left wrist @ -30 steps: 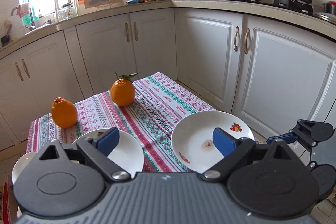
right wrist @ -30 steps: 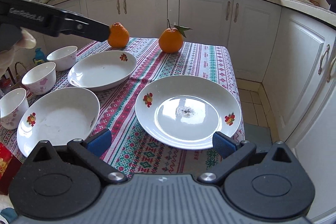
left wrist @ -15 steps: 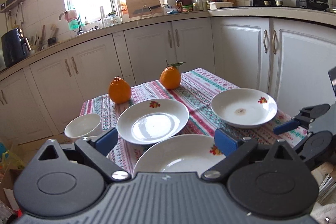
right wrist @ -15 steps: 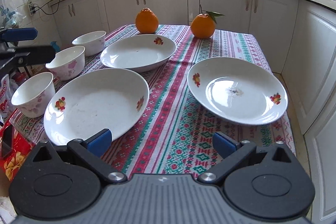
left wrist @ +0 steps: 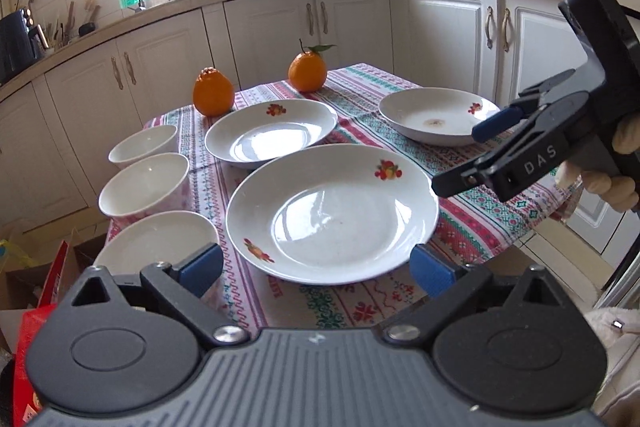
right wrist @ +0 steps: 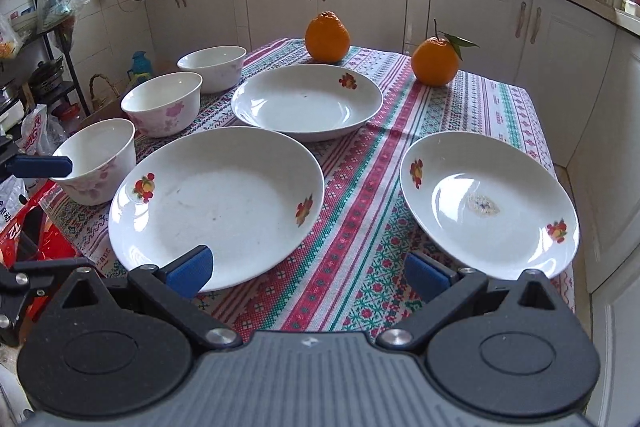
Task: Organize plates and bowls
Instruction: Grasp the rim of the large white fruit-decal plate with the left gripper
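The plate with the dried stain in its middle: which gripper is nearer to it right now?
Right. The right gripper hangs open just beside the stained plate. The left gripper, also open, sits behind the big near plate, farther off.

The left gripper (left wrist: 316, 269) is showing a ribbed grey body, black linkage arms with silver screws, round black discs and blue pads (left wrist: 200, 267). The right gripper (right wrist: 308, 269) is looking the same, its side reading "DAS" in pale letters. A fluffy white sleeve (left wrist: 612, 327) is showing beside it.
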A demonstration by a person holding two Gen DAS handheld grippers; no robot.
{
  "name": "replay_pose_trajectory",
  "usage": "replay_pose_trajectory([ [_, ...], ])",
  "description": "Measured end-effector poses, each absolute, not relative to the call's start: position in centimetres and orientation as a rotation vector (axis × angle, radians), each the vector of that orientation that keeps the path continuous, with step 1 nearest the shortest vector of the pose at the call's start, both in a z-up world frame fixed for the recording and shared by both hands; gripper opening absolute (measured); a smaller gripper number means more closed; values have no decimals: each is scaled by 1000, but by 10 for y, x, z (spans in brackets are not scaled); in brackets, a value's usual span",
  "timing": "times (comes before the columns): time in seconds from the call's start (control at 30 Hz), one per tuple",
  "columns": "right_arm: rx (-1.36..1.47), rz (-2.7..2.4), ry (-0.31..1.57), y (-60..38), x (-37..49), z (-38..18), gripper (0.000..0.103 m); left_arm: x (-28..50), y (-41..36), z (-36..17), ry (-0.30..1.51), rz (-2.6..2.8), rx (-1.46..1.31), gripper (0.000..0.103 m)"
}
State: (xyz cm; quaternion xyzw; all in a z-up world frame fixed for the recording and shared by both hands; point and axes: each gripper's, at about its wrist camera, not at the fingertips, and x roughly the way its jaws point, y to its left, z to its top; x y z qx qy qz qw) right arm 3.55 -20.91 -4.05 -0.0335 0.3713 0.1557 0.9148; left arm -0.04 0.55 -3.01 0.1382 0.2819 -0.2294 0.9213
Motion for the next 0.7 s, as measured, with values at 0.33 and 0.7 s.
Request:
replay_pose_trajectory([
  [0.33, -150, 492, 730, -211, 28, -56, 103, 24, 2, -14, 611, -530, 312, 99],
  [0.7, -220, 613, 717, -195, 37, -84, 103, 112, -17, -8, 786, -585, 304, 96],
])
